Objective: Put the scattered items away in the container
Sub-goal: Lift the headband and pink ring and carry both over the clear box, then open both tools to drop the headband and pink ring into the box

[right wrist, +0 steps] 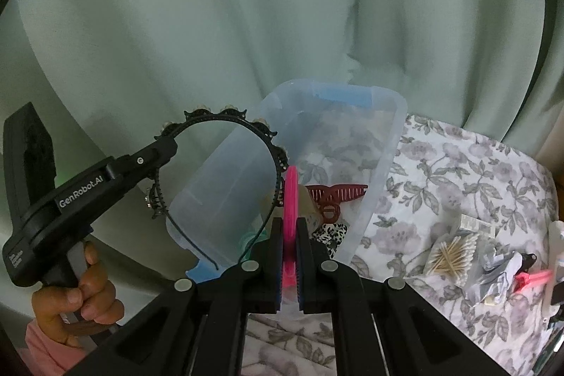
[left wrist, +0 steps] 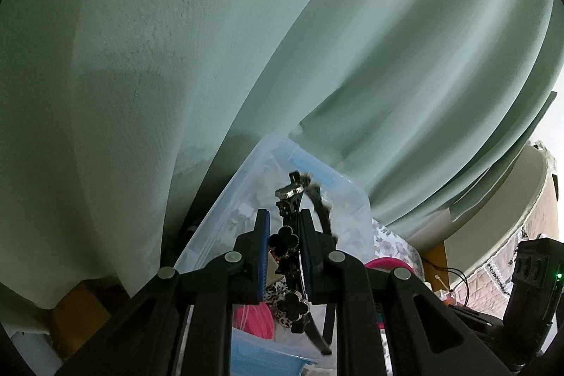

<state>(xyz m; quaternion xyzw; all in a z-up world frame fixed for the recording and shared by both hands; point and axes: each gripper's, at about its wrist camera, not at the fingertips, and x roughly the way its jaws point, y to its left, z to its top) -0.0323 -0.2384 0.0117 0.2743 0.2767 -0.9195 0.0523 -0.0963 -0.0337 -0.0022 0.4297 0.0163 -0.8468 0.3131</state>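
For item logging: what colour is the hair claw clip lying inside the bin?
Dark red hair claw clip; clearest in the right wrist view.

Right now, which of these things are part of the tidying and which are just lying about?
Part of the job:
- clear plastic storage bin
- black decorated headband, held by the left gripper
- flat pink plastic item, held by the right gripper
- dark red claw hair clip, already in the bin
- bag of cotton swabs, waiting on the bedspread

Just there:
- green curtain
- floral bedspread

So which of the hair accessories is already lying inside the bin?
The dark red claw clip, resting inside the clear bin. The black headband and the pink one are each held by a gripper.
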